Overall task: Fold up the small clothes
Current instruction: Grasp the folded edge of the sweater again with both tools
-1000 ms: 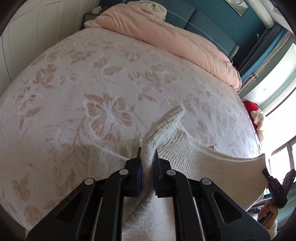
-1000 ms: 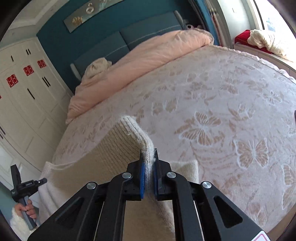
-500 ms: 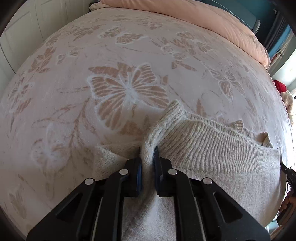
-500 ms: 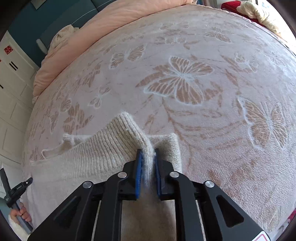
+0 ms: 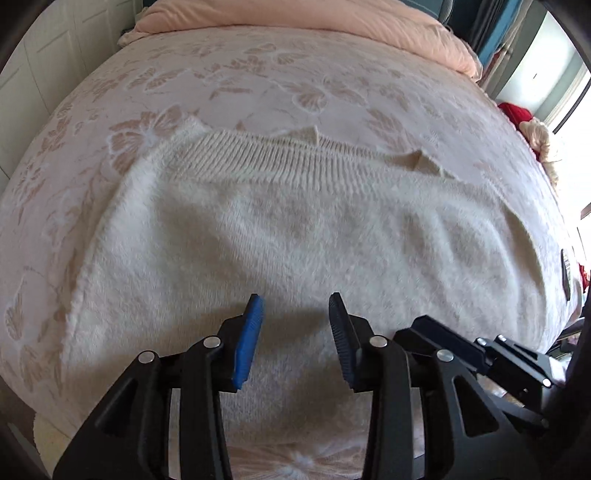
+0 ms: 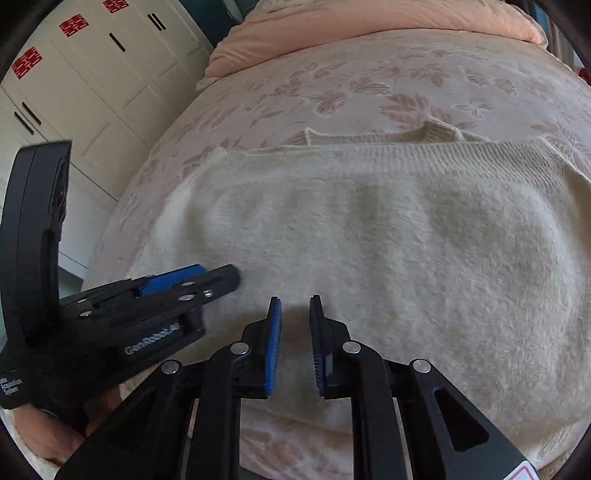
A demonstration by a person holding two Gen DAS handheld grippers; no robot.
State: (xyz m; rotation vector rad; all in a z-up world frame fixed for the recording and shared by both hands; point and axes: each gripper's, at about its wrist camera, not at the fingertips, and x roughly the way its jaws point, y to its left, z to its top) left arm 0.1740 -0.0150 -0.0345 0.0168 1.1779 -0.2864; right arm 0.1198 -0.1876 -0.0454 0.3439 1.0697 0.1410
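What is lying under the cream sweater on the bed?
The cream sweater lies flat on the butterfly-patterned bedspread, which shows around its edges. A second knit layer peeks out beyond the ribbed hem. Anything else beneath is covered.

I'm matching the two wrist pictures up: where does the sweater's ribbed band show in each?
Left wrist: ribbed band of the cream sweater arcs across the upper middle, beyond the left gripper.
Right wrist: ribbed band runs across the upper middle to the right.
Shared landmark: the pink duvet along the top edge.
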